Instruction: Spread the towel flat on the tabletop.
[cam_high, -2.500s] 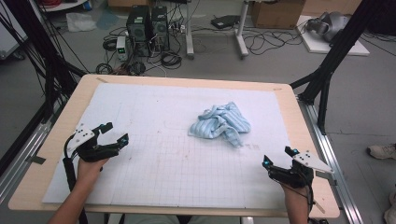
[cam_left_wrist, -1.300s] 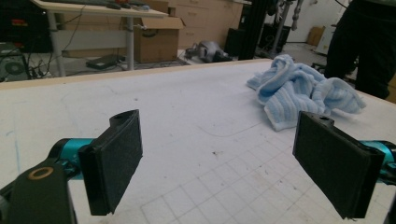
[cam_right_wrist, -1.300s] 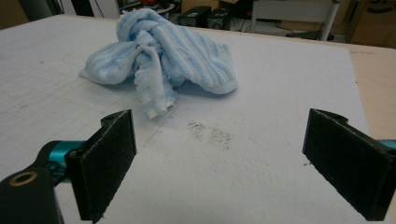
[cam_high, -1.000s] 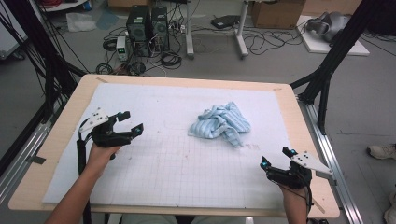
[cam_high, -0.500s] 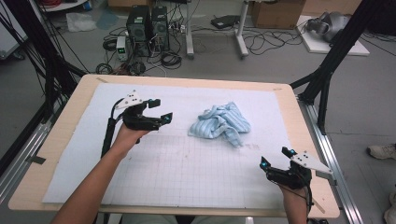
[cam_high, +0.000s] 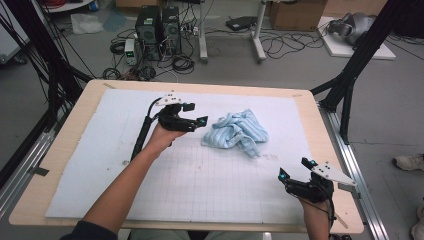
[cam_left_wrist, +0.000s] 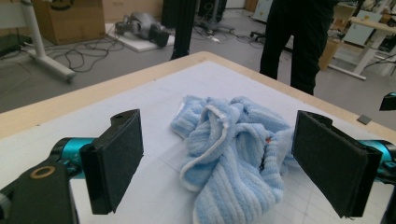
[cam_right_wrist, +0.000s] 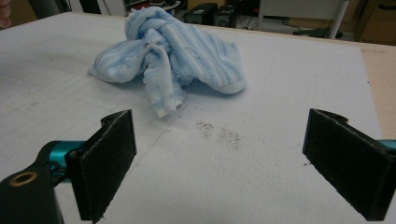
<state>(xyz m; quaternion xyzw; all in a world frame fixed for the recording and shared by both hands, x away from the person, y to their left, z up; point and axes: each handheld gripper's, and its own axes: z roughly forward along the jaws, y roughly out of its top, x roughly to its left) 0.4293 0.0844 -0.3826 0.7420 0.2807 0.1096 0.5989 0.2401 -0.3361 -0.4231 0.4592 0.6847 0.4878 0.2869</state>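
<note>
near the middle of the white gridded mat (cam_high: 200, 185), a little toward one o'clock, a crumpled light blue striped towel (cam_high: 236, 131) lay in a heap. at its nine o'clock the left gripper (cam_high: 194, 114) hung just beside it, jaws spread wide and pointed at the cloth, apart from it; in the left gripper view the towel (cam_left_wrist: 233, 149) sat between the two black pads. well away at the towel's five o'clock, near the mat's corner, the right gripper (cam_high: 295, 170) also had its jaws spread, holding nothing. some dark specks (cam_right_wrist: 219, 133) marked the mat between it and the towel (cam_right_wrist: 173, 56). the mat lay on a wooden table (cam_high: 75, 125).
</note>
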